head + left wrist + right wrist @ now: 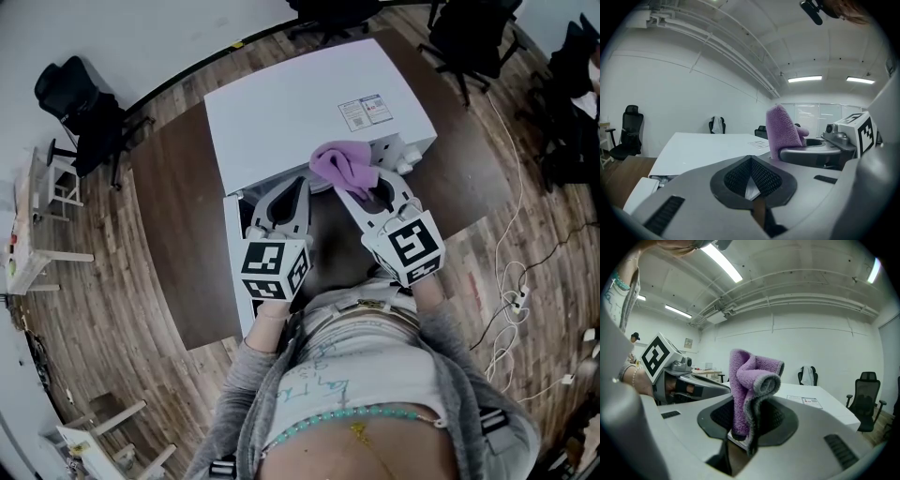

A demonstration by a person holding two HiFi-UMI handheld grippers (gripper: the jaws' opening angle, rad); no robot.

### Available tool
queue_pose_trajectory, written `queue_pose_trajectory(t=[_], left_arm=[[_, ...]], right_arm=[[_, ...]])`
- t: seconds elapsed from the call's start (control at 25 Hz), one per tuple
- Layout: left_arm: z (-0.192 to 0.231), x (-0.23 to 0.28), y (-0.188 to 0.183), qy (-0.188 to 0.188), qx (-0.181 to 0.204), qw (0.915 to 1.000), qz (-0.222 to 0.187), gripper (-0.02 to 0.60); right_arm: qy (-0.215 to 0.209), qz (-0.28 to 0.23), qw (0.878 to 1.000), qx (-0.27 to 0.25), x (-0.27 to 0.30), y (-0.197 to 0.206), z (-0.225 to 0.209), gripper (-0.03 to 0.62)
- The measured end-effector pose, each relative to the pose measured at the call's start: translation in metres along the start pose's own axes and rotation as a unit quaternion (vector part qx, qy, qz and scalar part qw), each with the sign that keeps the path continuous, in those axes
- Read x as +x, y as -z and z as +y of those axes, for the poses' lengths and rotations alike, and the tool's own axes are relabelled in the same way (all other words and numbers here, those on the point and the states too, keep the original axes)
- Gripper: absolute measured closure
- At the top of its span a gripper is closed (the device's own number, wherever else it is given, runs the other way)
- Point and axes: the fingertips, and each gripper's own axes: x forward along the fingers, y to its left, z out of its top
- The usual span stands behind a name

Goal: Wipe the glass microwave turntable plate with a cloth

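The white microwave (309, 103) stands on a dark table, and its door (233, 267) hangs open at the left. The glass turntable plate is in no view. My right gripper (364, 187) is shut on a folded purple cloth (341, 165), held just in front of the microwave's opening. In the right gripper view the cloth (751, 380) stands up out of the shut jaws (742, 430). My left gripper (296, 187) hovers beside it to the left. Its jaws (751, 186) are shut, with nothing visibly held. The left gripper view also shows the cloth (782, 132).
The dark table (173, 234) stands on a wooden floor. Black office chairs (80, 112) stand at the far left and the back right (473, 42). White cables and a power strip (516, 300) lie on the floor at the right. A light table (28, 244) is at the left.
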Motion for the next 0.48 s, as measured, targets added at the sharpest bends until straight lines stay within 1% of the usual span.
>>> queue_pose_trajectory(t=[0.16,0.48], left_arm=[[0.002,0.001,0.001,0.0,-0.003,1.0,0.002,0.571],[0.003,0.001,0.002,-0.004,0.0,1.0,0.003,0.571]], right_arm=[[-0.011,0.004,1.0,-0.004,0.007,0.001,0.002,0.479],[-0.018,0.012,1.0,-0.009,0.014,0.005,0.005,0.477]])
